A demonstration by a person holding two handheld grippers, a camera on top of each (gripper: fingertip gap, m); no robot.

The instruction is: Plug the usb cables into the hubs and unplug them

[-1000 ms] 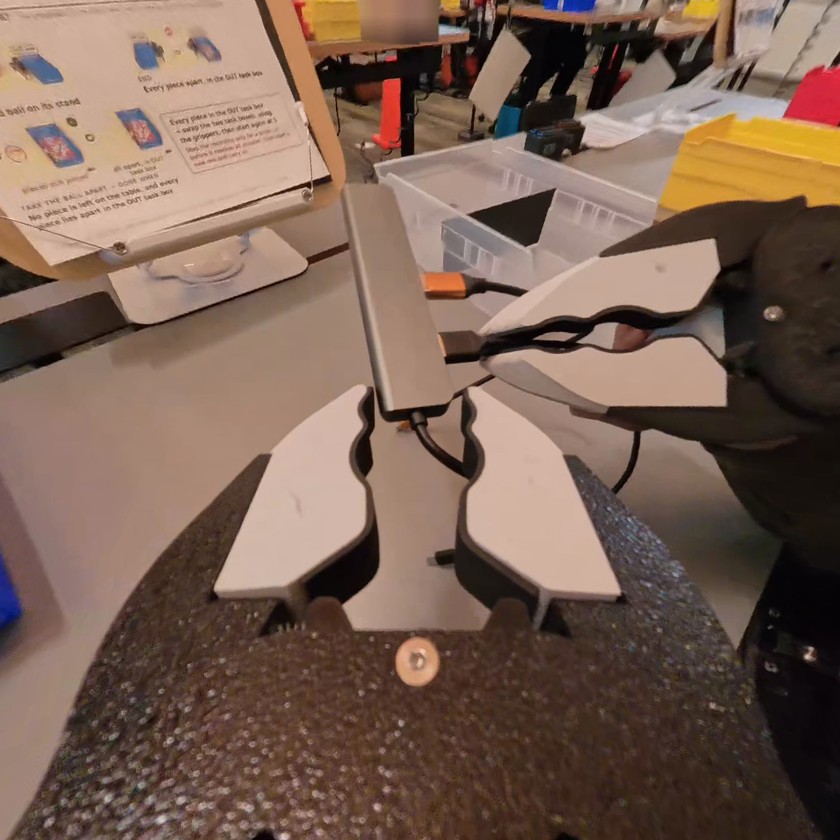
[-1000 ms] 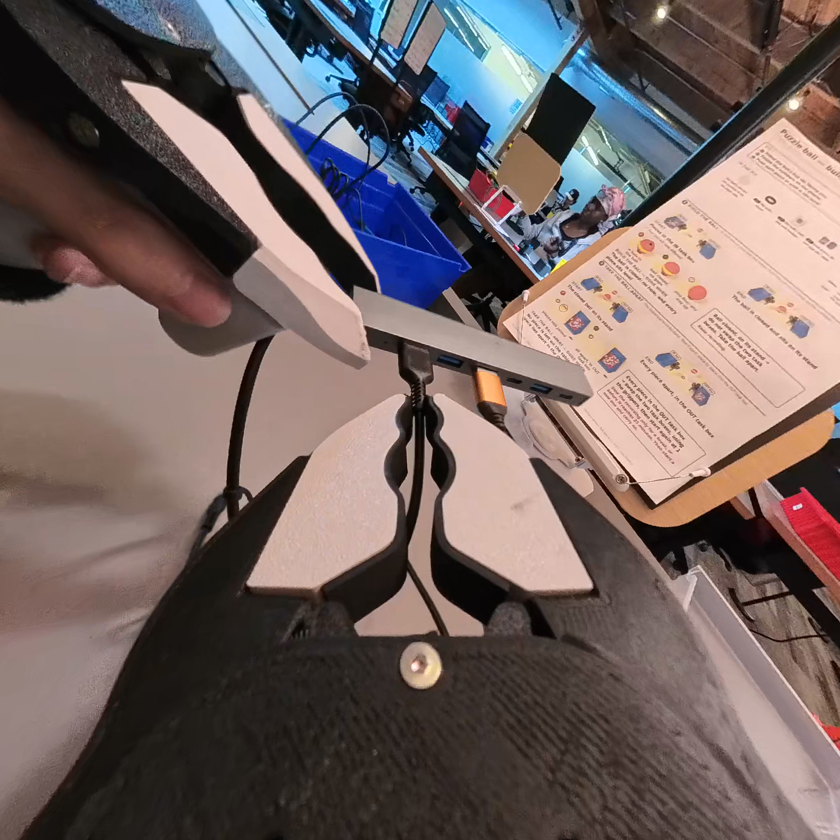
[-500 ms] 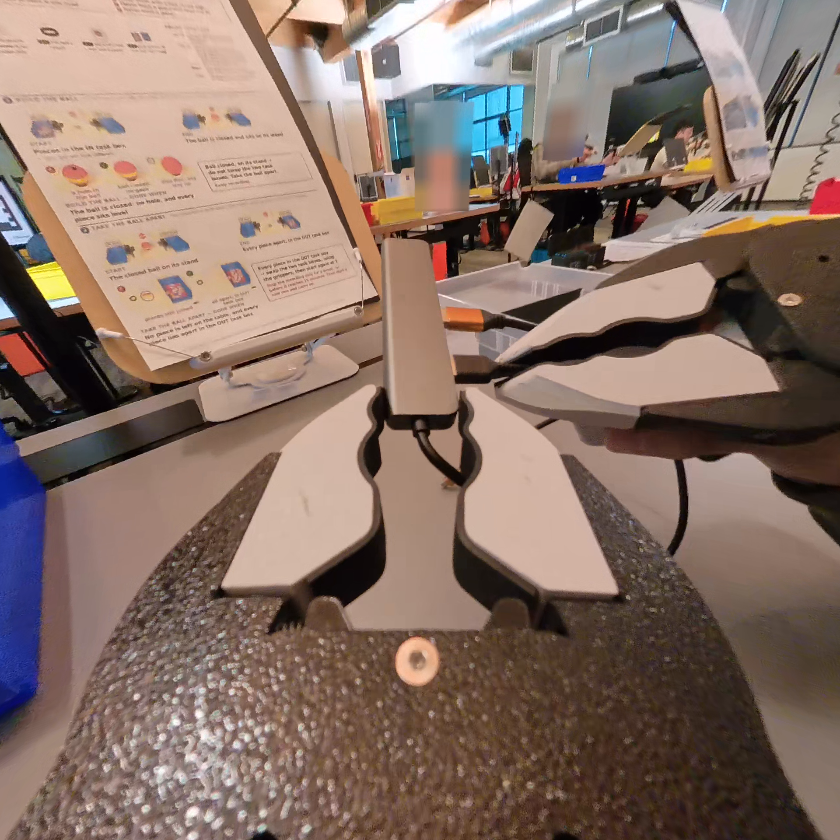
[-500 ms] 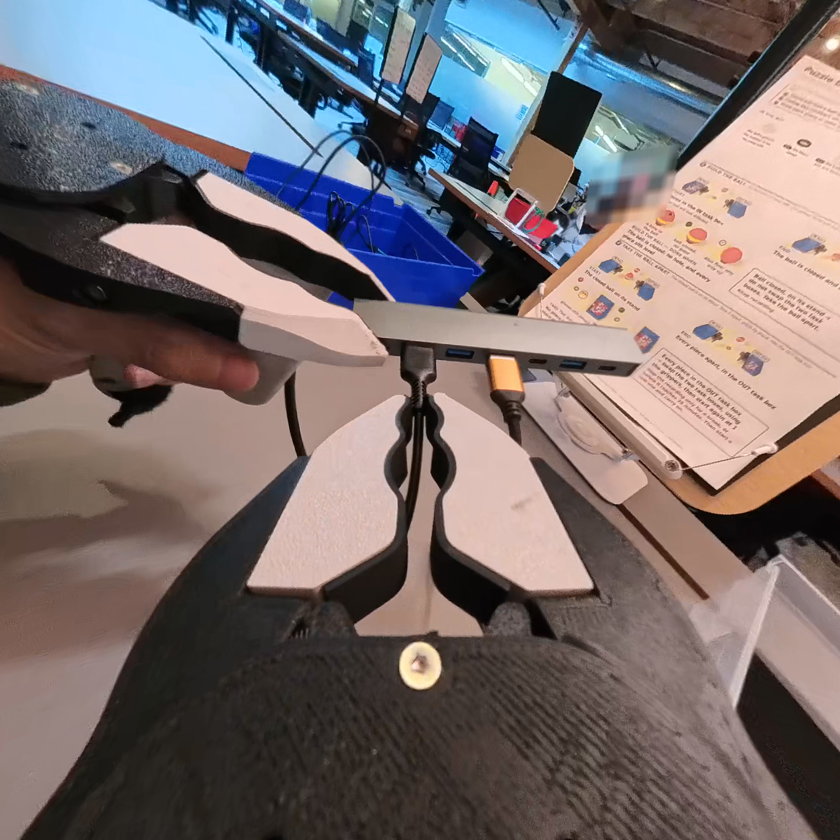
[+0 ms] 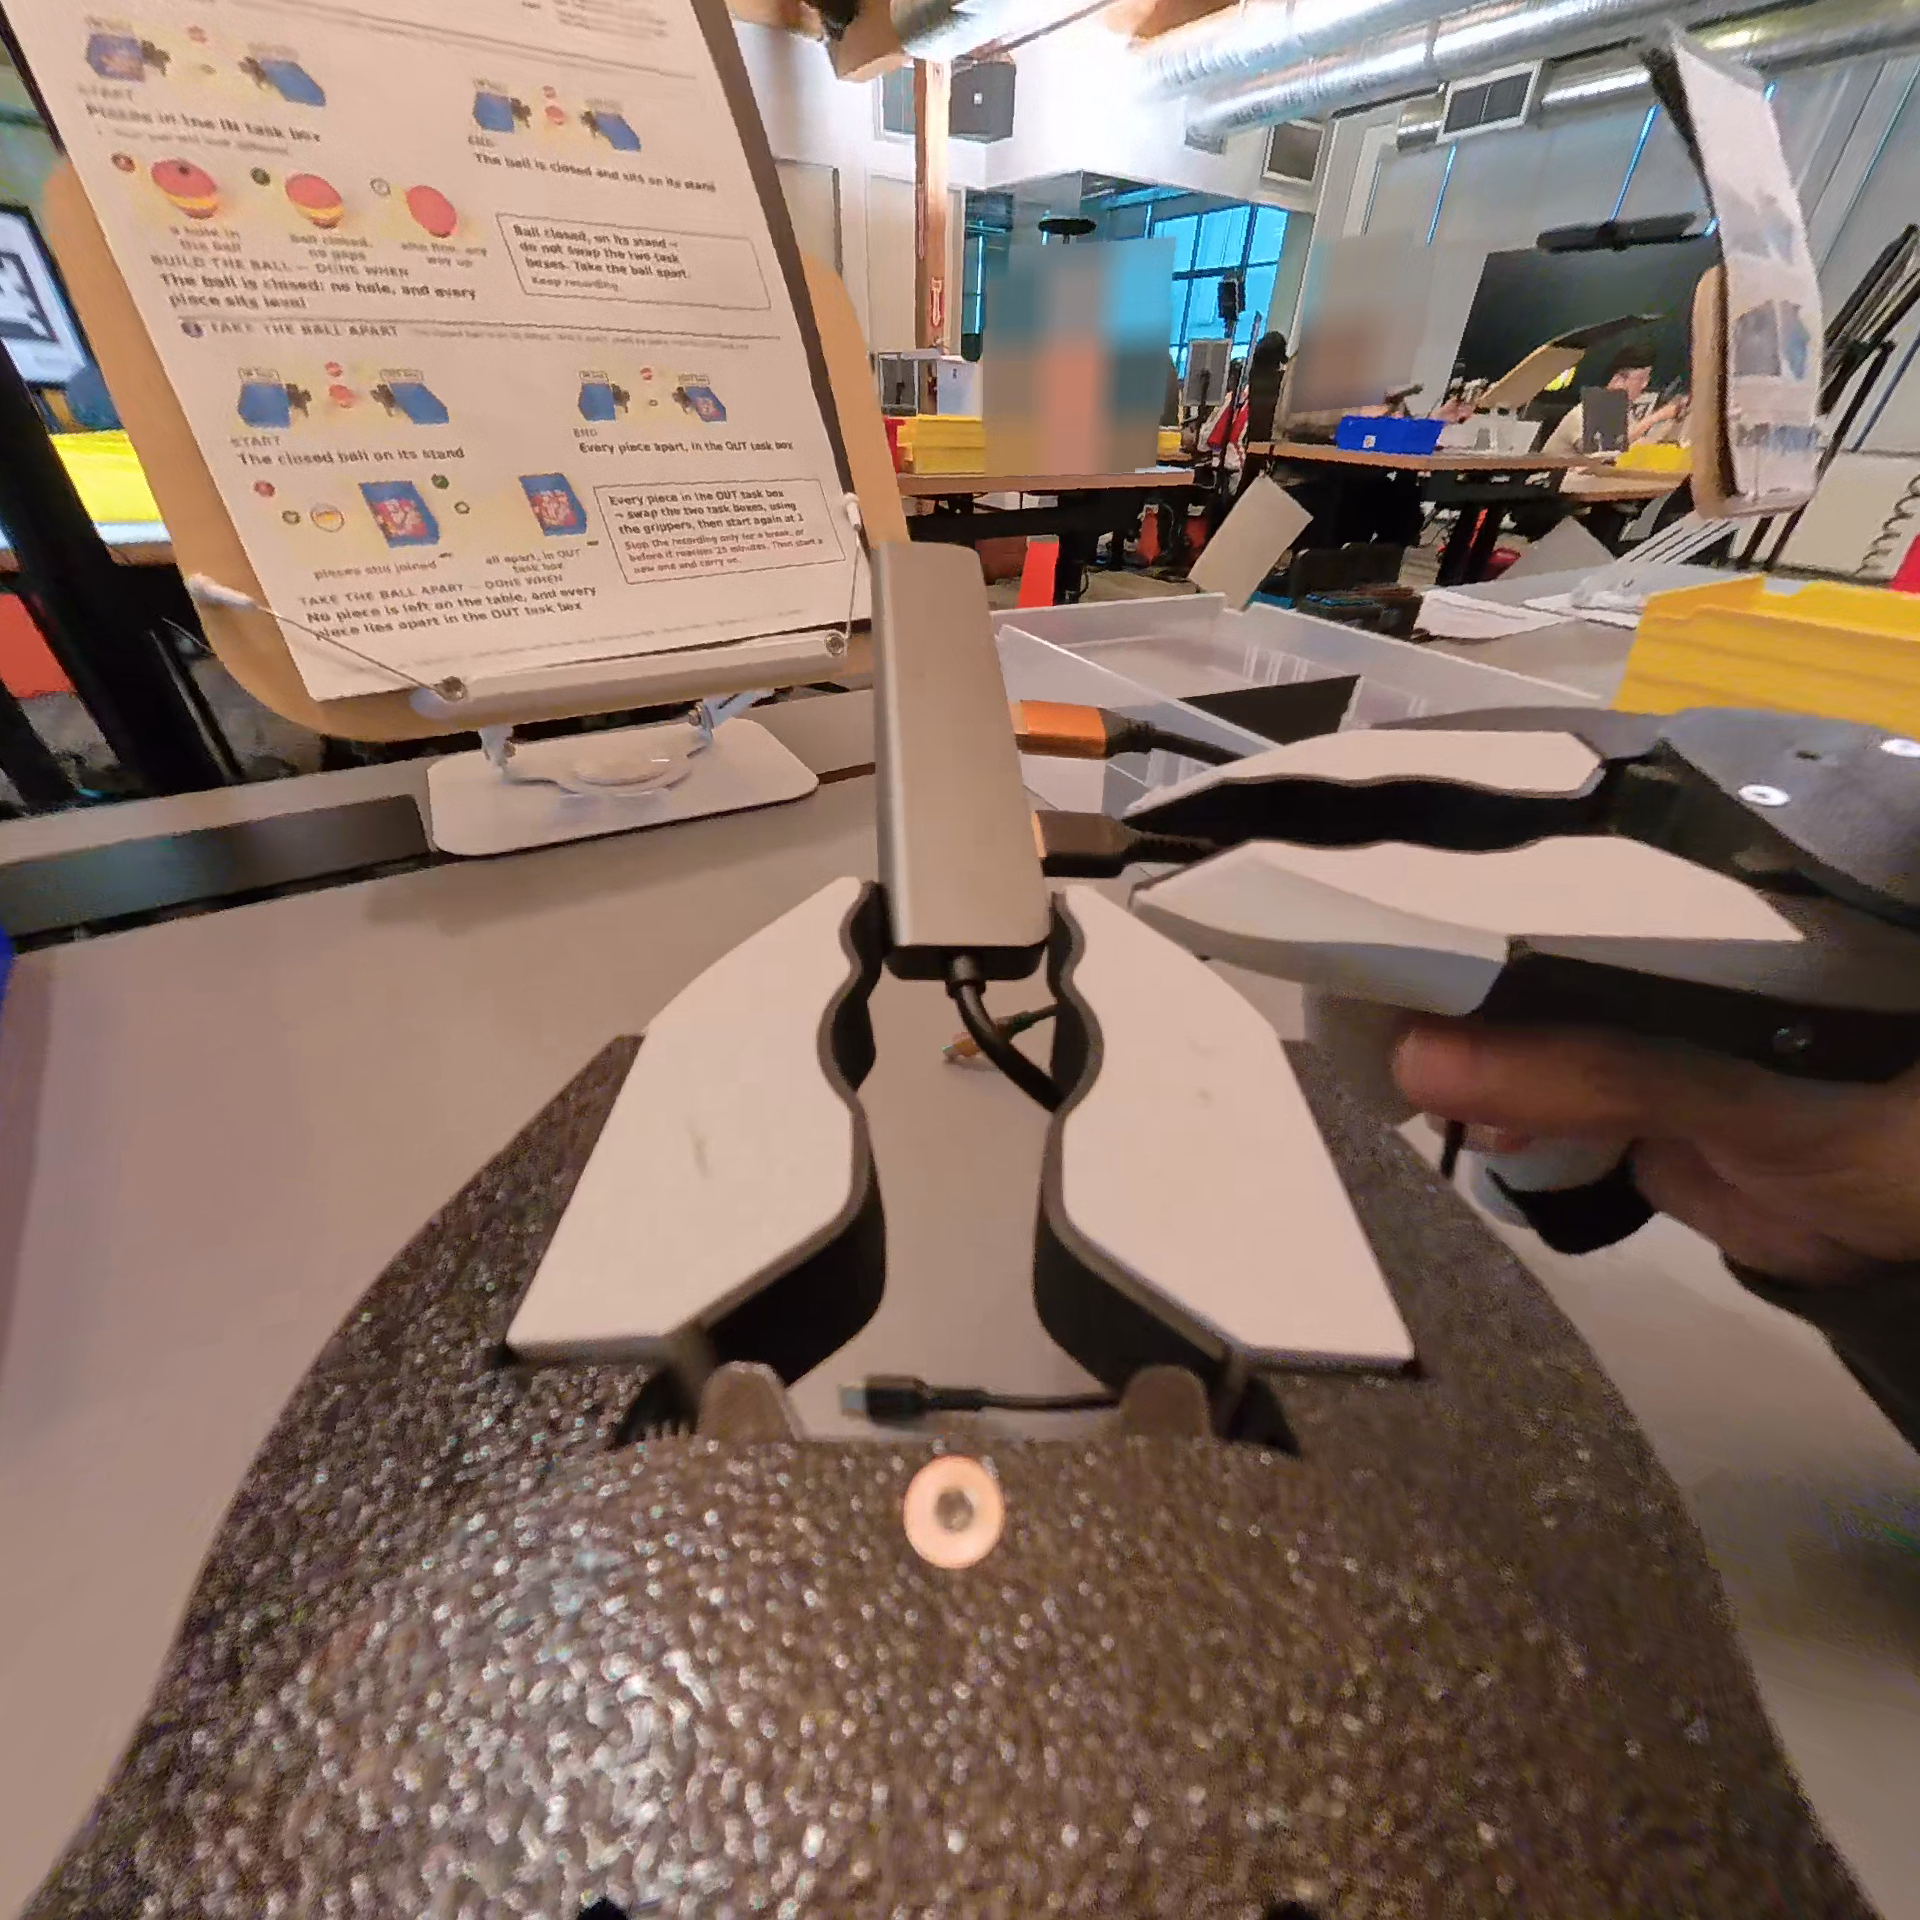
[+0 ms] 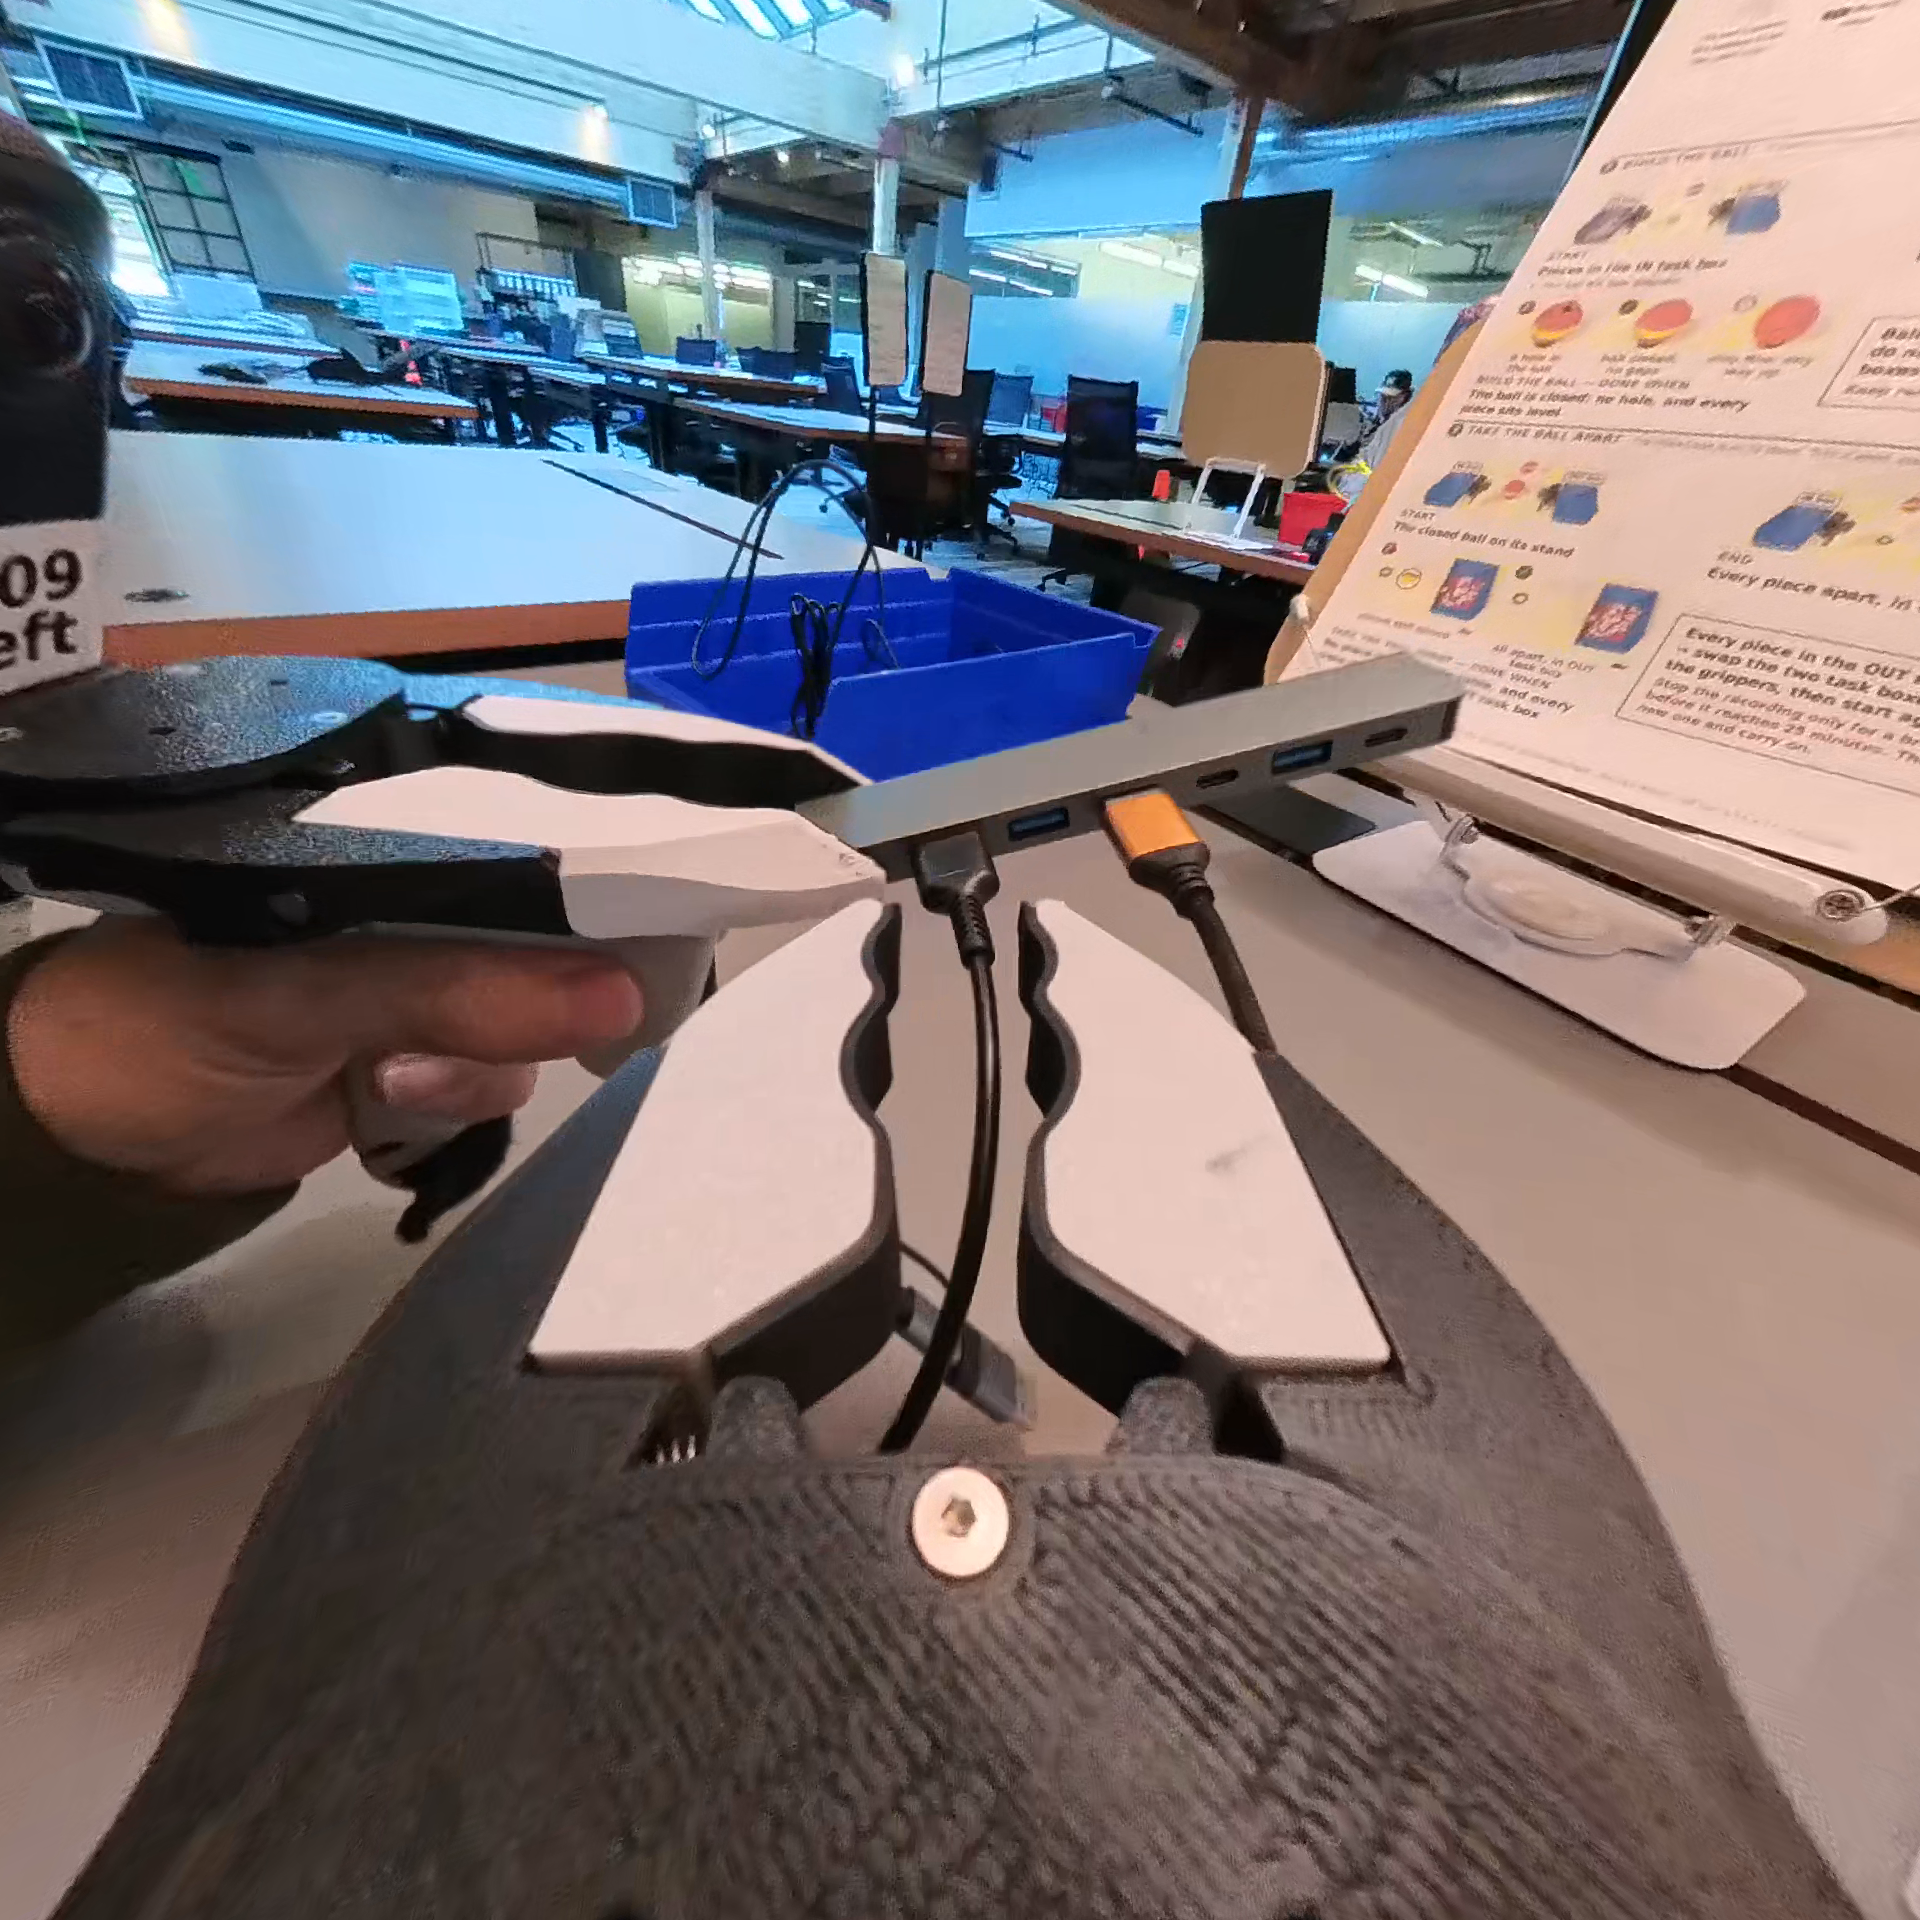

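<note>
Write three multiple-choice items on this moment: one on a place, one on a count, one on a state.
1. Which plug sits nearer the left gripper on the hub?
A. the orange plug
B. the black plug
C. both equally near

2. How many cables are plugged into the hub?
A. one
B. two
C. four

3. The right gripper is:
A. open
B. shut on the hub
C. shut on the orange plug

Key: 1 B, the black plug is beside that gripper's tips and the orange plug is farther along. 2 B, only those two plugs fill ports. 3 A, its fingers stand apart, with the black cable running between them.
</note>
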